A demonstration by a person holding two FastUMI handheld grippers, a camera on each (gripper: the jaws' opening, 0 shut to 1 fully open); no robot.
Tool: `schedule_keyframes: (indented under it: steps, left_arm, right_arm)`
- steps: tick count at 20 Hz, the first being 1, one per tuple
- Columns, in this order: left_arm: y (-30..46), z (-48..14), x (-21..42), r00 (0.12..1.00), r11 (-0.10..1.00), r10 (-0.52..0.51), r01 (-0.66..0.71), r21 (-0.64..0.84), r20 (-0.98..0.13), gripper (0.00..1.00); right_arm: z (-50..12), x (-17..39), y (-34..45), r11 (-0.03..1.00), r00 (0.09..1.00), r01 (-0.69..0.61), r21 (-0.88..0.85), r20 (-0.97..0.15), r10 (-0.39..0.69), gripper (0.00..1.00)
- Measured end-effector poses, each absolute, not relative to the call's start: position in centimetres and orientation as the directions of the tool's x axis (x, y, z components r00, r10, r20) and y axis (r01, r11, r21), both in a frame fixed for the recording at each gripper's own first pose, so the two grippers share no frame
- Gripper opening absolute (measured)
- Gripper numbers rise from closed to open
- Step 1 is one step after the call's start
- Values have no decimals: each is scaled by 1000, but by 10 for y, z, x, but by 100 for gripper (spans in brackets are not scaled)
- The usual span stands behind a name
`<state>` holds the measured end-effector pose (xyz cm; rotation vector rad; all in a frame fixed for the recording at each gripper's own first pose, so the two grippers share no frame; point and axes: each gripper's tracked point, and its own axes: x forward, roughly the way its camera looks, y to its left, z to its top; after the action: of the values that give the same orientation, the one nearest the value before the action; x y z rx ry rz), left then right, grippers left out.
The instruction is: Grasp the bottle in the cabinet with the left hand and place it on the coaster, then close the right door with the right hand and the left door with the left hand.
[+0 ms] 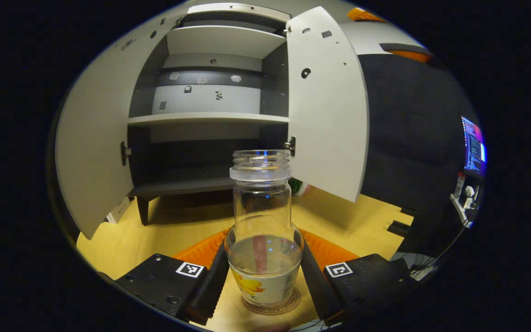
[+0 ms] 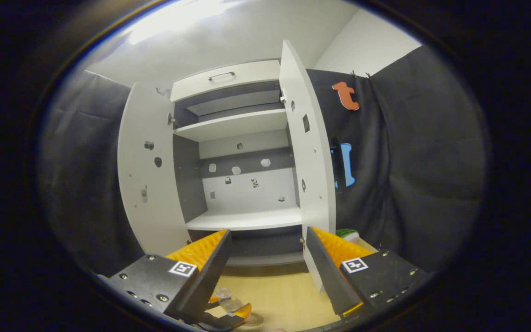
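Left gripper view: clear uncapped bottle (image 1: 263, 230), upright.

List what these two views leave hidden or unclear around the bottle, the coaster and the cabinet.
- Coaster, left gripper view: mostly covered by the bottle; only a rim shows, so centering is unclear.
- Left gripper: whether its fingers press the glass cannot be told.
- Bottle, right gripper view: small, blurred, partly behind a finger.
- Cabinet bottom compartment: too dark to see into.
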<state>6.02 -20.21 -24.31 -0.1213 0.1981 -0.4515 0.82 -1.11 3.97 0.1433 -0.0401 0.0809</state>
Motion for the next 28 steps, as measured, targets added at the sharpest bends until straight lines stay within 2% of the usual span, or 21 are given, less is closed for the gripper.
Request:
schedule_keyframes:
  steps: [1, 2, 3, 9, 10, 11, 16, 21, 23, 25, 28]
  left_arm:
    - [-208, -248, 57, 873, 885, -461, 440, -151, -159, 81]
    - [-212, -250, 57, 866, 879, -475, 457, -138, -156, 81]
    - [-214, -256, 55, 859, 876, -482, 466, -126, -170, 81]
    - [-227, -266, 50, 819, 829, -559, 547, -118, -128, 81]
    - [-227, -270, 54, 816, 825, -565, 556, -100, -122, 81]
    - [-226, -276, 54, 809, 821, -572, 565, -90, -139, 81]
    - [-221, -278, 55, 796, 811, -584, 581, -71, -157, 83]
    - [-213, -247, 49, 797, 809, -588, 581, -88, -139, 85]
    - [-202, -227, 50, 814, 824, -566, 557, -102, -134, 88]
    - [-194, -196, 47, 824, 829, -558, 549, -111, -96, 92]
    - [-181, -148, 42, 832, 828, -554, 546, -125, -38, 92]
  right_arm:
    - [38, 10, -11, 986, 997, -76, 148, 40, 71, 98]
    - [37, 12, -12, 986, 997, -69, 154, 33, 65, 94]
    - [33, 15, -13, 986, 998, -60, 155, 24, 57, 99]
    - [21, 20, -23, 990, 1000, 1, 138, -2, -1, 99]
    - [18, 19, -23, 992, 1000, 2, 130, -6, -1, 94]
    - [12, 19, -23, 992, 1000, 5, 123, -15, -3, 99]
    - [-10, 19, -30, 992, 996, 51, 117, -81, -42, 99]
    - [-15, 12, -44, 989, 992, 81, 121, -101, -69, 99]
    - [-13, 8, -52, 988, 992, 98, 120, -95, -87, 99]
    - [-11, 6, -58, 987, 992, 105, 118, -86, -95, 99]
    - [-2, 4, -70, 986, 992, 116, 122, -64, -109, 100]
